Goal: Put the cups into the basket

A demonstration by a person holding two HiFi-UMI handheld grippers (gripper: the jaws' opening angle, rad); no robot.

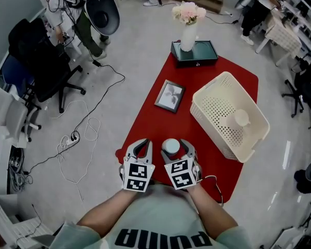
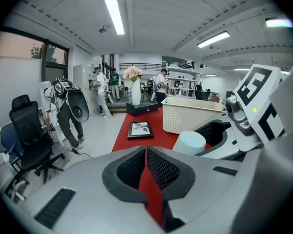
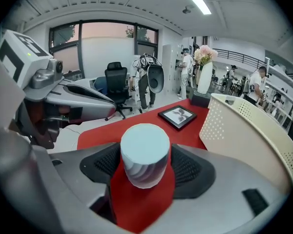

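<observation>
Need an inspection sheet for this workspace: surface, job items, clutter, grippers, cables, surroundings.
Surface: red tabletop, no spills seen.
Job's things: cream perforated plastic basket on the table's right side, one pale cup inside; light-blue cup stands at the near edge, flat end up.
Clutter: black-framed picture lying flat; dark box at the far end carrying a white vase of pink flowers.
Grippers: left gripper shut, nothing in it; right gripper open, jaws either side of the light-blue cup.
Cables: loose cables and a power strip on the floor left of the table; thin white lead by the right gripper.
Surroundings: black office chair, people at far desks.
</observation>
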